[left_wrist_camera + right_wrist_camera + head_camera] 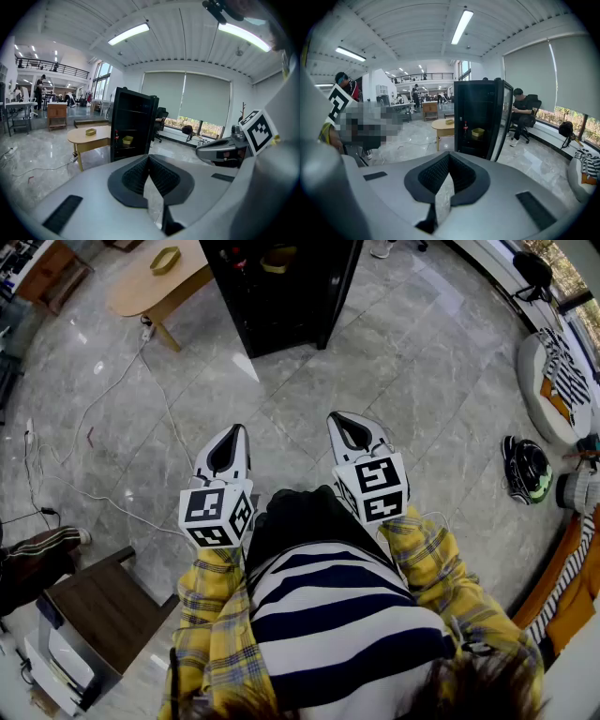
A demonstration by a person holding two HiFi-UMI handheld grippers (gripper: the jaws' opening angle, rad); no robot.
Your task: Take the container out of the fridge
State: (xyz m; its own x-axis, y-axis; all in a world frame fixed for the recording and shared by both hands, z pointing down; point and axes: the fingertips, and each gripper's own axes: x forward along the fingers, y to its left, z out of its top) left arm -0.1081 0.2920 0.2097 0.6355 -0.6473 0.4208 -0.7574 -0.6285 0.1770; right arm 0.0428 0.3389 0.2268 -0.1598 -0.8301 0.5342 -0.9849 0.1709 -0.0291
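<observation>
Nearest to me are the left gripper [234, 439] and right gripper [343, 424], side by side over the grey stone floor [422, 362]. Both tip slightly down, with the marker cubes back toward my yellow plaid sleeves [427, 554].

In the left gripper view the left fingers are pressed together at the tips with nothing between them. Only floor shows through the slit below the pads. The right fingers are the same in the right gripper view: tips touching, empty. Neither gripper touches anything.

A white cable [94, 409] trails across the floor to the left. A helmet [525, 470] lies on the floor well off to the right. A dark low table [98, 615] stands near my left side.

The black fridge [281, 296] is farther ahead and well apart from both grippers. Its glass door [504, 117] is swung open to the right. The yellow container [477, 132] sits on a middle shelf inside the fridge, and both gripper views show it through the open front.

Just left of the fridge is a light wooden desk [141, 287] with a second yellowish tray [165, 260] on top. Past the fridge door a person sits in a chair [522, 112] by the window blinds.
</observation>
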